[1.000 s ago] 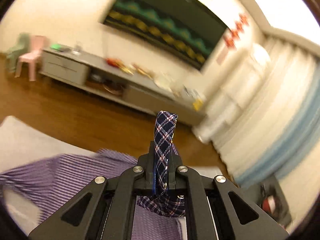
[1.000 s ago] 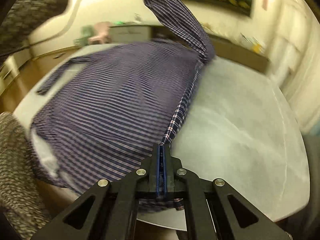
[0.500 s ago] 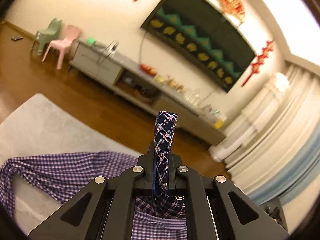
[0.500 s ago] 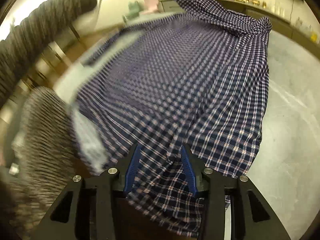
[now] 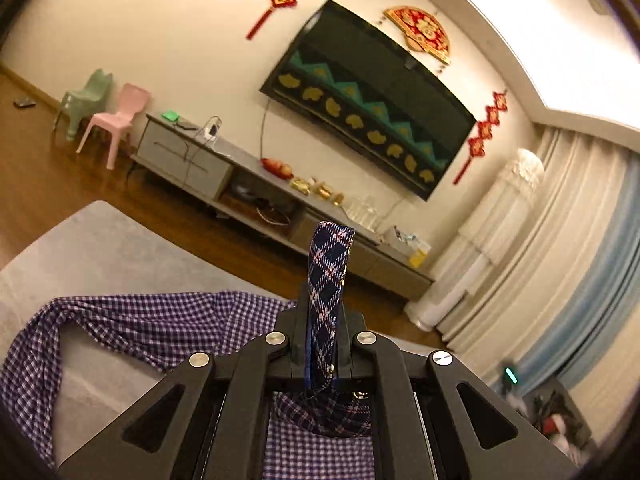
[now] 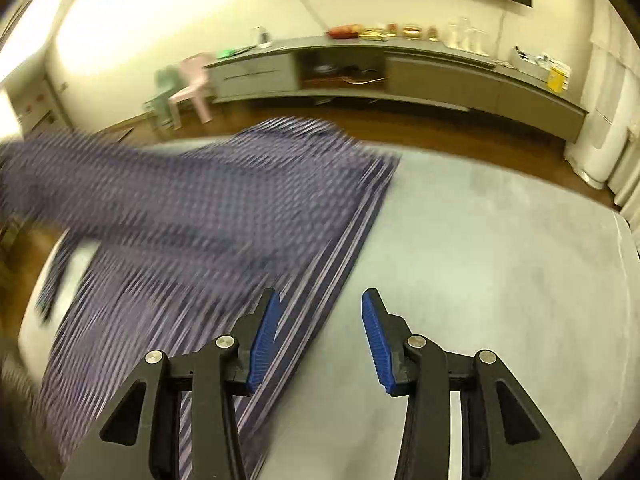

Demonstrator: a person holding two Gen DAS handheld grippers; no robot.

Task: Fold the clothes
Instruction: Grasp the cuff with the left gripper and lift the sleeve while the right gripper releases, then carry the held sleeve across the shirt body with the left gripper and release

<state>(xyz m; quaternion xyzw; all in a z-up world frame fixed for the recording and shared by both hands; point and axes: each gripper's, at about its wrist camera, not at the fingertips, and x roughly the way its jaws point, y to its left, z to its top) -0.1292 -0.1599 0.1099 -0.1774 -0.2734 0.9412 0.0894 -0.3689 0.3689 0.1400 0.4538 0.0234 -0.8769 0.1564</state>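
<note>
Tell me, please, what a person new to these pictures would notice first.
First, the strip of dark blue plaid shirt fabric standing up, pinched in the shut left gripper. Next, the open right gripper with blue ribbed pads over the grey table, beside the blurred shirt. Behind, red knot ornaments flank a dark wall screen.

Grey table [image 6: 480, 248], rounded edge, wood floor [image 6: 460, 136] beyond it. Plaid shirt [image 6: 208, 220] lies spread on the table, ahead and left of the right tongs [image 6: 318, 336], blurred; its straight edge runs under their left finger. Bare grey surface ahead and right. Left view: shirt [image 5: 132, 320] below tongs, on the table [image 5: 100, 248].
</note>
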